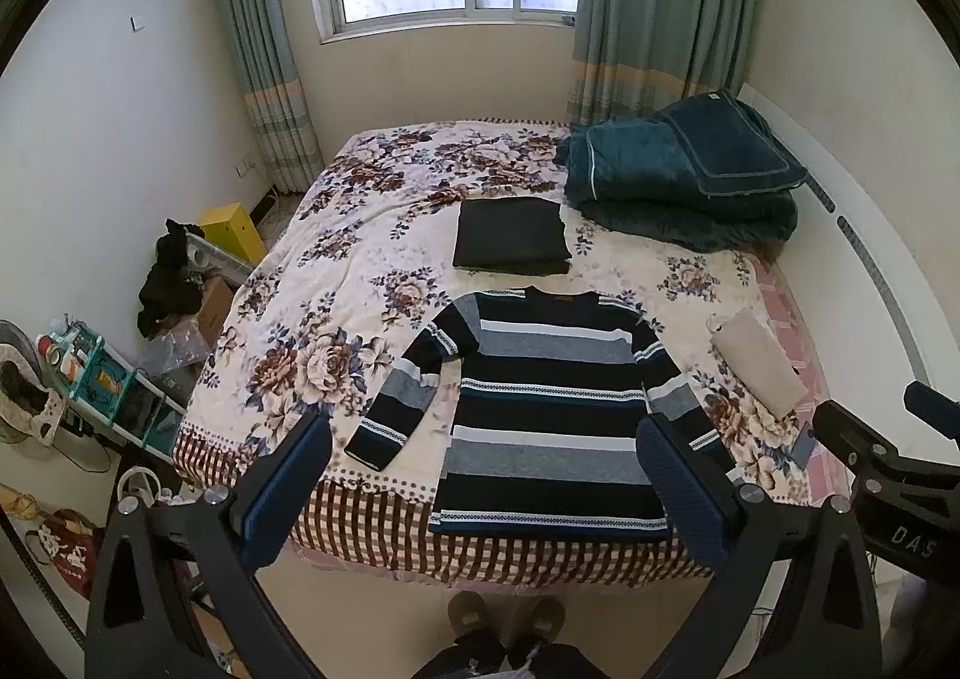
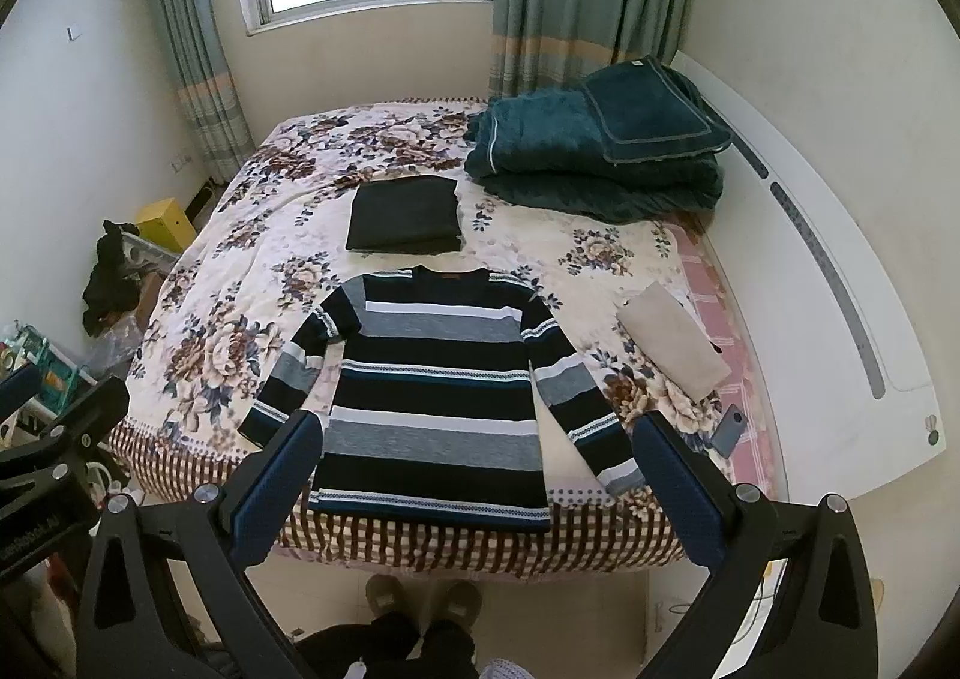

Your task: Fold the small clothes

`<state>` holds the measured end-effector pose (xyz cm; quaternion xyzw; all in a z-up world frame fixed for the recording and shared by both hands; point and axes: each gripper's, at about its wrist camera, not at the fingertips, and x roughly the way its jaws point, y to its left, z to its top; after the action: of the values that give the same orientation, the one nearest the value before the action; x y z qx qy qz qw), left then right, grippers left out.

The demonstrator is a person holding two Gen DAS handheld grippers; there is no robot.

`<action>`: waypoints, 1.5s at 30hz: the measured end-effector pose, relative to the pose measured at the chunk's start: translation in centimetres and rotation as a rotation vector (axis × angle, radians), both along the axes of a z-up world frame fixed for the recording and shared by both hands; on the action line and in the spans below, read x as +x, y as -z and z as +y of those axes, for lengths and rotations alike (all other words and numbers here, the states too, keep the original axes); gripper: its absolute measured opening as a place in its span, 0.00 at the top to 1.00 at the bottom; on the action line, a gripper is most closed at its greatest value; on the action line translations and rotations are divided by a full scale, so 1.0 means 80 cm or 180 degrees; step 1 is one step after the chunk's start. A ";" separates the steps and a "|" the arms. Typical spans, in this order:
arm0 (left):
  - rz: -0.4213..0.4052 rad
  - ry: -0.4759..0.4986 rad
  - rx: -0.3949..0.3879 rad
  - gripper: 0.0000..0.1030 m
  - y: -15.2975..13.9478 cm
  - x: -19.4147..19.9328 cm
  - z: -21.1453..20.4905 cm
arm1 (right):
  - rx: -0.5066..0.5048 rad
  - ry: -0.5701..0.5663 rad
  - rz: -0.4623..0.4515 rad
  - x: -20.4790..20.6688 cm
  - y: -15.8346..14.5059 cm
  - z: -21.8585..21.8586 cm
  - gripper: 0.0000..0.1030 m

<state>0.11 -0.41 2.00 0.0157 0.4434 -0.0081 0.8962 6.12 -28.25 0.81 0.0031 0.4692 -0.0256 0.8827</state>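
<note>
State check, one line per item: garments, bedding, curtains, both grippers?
striped sweater: unfolded, flat, sleeves spread
black garment: folded
teal quilt: folded, piled
curtains: drawn apart
left gripper: open, empty
right gripper: open, empty

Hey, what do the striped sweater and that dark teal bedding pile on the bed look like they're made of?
Striped sweater: looks like knitted yarn, wool or acrylic, matte; the gray bands look heathered and the hem shows a woven pattern band.
Teal bedding pile: seems a plush, velvety fleece, going by its soft sheen, thick folds and light piping. Exact fibers can't be told.
</note>
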 end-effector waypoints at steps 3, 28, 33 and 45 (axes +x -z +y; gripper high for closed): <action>-0.0010 -0.0005 -0.0002 0.00 0.000 0.000 0.001 | -0.0002 0.0001 -0.0010 0.000 -0.002 0.002 0.00; -0.0067 -0.0015 -0.0029 0.00 -0.003 -0.008 0.004 | 0.0030 -0.0011 -0.0030 -0.002 -0.023 0.007 0.00; -0.0076 -0.0013 -0.0045 0.00 -0.004 -0.008 0.003 | 0.0031 -0.0006 -0.0038 0.001 -0.026 0.005 0.00; -0.0092 -0.0016 -0.0040 0.00 -0.003 -0.009 0.001 | 0.0026 -0.0003 -0.0054 -0.001 -0.028 0.005 0.00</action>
<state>-0.58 -0.33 2.23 0.0091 0.4303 -0.0084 0.9026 6.06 -27.81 3.03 0.0067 0.4618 -0.0232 0.8866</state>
